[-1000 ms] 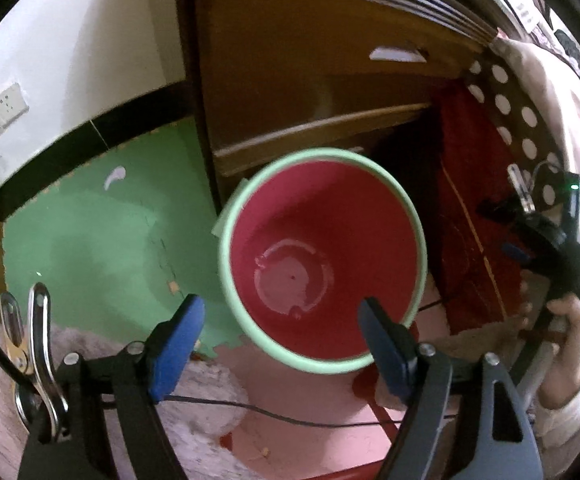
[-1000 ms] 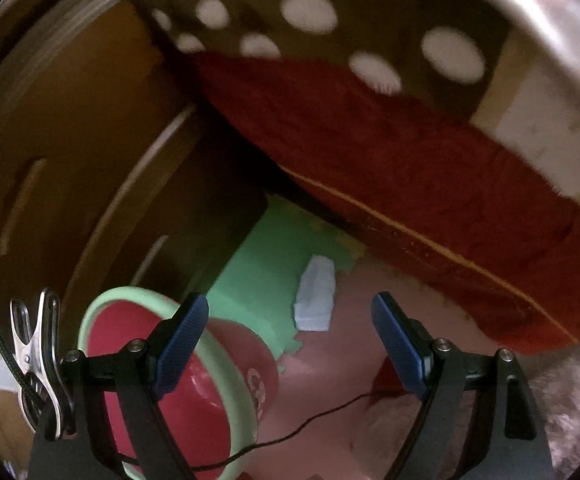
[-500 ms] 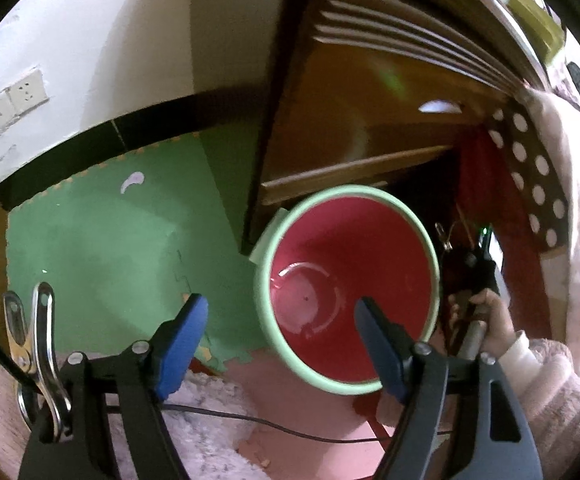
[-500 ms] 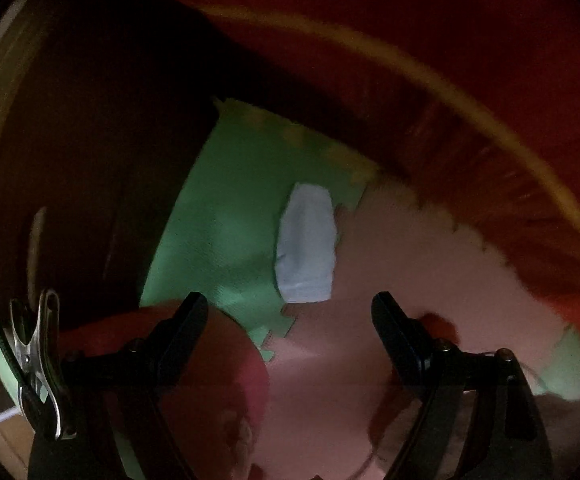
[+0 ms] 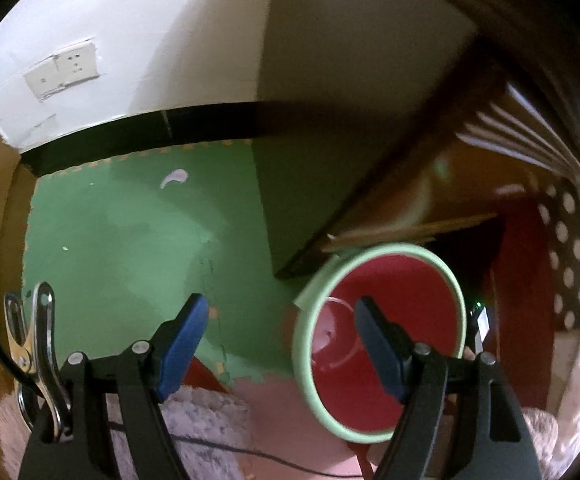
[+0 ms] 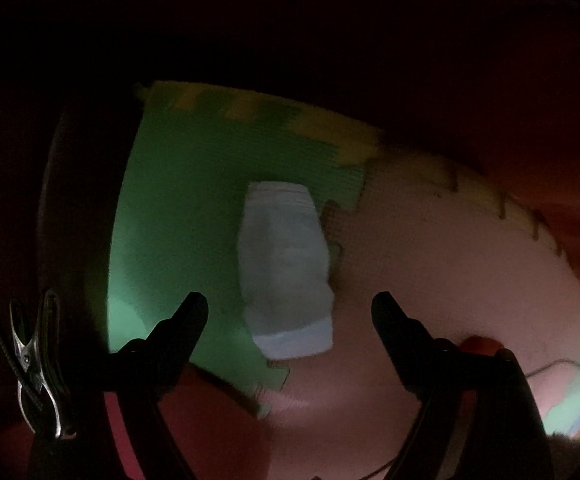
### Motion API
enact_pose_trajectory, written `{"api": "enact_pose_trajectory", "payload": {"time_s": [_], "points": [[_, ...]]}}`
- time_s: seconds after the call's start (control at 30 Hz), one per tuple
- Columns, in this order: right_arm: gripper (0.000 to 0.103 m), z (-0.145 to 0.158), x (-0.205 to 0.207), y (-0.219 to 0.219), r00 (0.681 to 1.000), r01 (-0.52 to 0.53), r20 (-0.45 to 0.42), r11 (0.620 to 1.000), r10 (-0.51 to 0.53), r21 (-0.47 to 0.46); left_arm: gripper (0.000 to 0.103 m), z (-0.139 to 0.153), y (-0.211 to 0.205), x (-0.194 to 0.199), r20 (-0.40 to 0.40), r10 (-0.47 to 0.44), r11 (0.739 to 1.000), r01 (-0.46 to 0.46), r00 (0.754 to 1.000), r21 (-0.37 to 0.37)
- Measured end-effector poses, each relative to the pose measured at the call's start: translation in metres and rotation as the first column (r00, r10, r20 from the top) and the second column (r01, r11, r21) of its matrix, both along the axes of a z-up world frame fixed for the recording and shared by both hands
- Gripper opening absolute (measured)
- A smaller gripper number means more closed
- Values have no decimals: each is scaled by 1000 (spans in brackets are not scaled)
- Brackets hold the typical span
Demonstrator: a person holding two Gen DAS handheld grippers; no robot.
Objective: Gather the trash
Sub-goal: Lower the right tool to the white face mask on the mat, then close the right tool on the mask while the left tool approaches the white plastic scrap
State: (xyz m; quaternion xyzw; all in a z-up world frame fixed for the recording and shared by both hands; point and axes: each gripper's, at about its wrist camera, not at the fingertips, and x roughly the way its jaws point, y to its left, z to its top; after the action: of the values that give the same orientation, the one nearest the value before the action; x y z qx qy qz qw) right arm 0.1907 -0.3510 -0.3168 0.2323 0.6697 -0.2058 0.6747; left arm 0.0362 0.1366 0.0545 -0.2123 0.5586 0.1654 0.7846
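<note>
**Right gripper hangs over the tissue, bin waits on the left camera**

Left wrist view, from the left: a wall socket (image 5: pixel 74 65) on the white wall, green foam floor mat (image 5: pixel 130 248) below it, then the left gripper (image 5: pixel 280 350), fingers spread wide with nothing between them. Behind its right finger stands the red bin with a pale green rim (image 5: pixel 381 344), empty, beside a brown wooden cabinet (image 5: pixel 429 200).

Right wrist view, dim and blurred: the right gripper (image 6: pixel 290 320) is released, jaws apart, pointing down. The white crumpled tissue (image 6: pixel 286 268) lies on the floor between and just ahead of the 2 fingertips, untouched, across the seam of green and pink mat (image 6: pixel 449 264).
</note>
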Motion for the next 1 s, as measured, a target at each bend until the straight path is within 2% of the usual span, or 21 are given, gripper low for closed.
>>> {"api": "enact_pose_trajectory", "payload": {"time_s": [0.17,0.33,0.43,0.47,0.57,0.63,0.7,0.8,0.87,1.0], "points": [[86,-13,7,7,1000,-25,-5,999,25,-24,79,-6,39,14,-36,98,994,-99,995,-38],[86,-28,7,13,999,-5,-53,1000,5,-9,79,-18,77,40,-97,115,993,-113,989,24],[70,-36,6,16,995,8,-98,1000,-8,-3,79,-35,102,55,-141,136,991,-135,981,15],[69,-42,4,16,992,27,-123,999,-25,18,78,-45,111,63,-153,140,990,-140,978,7],[70,-38,6,22,992,10,-125,1000,-13,-28,76,-72,139,76,-188,181,982,-187,965,-13],[70,-37,7,26,991,-15,-135,999,8,-45,70,-98,157,81,-237,219,967,-243,947,-79],[70,-34,7,25,991,-11,-132,999,5,-44,62,-130,175,83,-310,241,934,-306,920,-183],[67,-32,7,26,989,-27,-144,998,20,-52,60,-156,196,82,-362,304,884,-402,881,-238],[54,-30,14,33,987,-53,-156,997,44,-52,60,-163,206,87,-349,308,876,-407,885,-260],[36,-25,34,40,964,-136,-233,990,126,-26,60,-160,221,104,-302,297,905,-368,906,-215]]}}
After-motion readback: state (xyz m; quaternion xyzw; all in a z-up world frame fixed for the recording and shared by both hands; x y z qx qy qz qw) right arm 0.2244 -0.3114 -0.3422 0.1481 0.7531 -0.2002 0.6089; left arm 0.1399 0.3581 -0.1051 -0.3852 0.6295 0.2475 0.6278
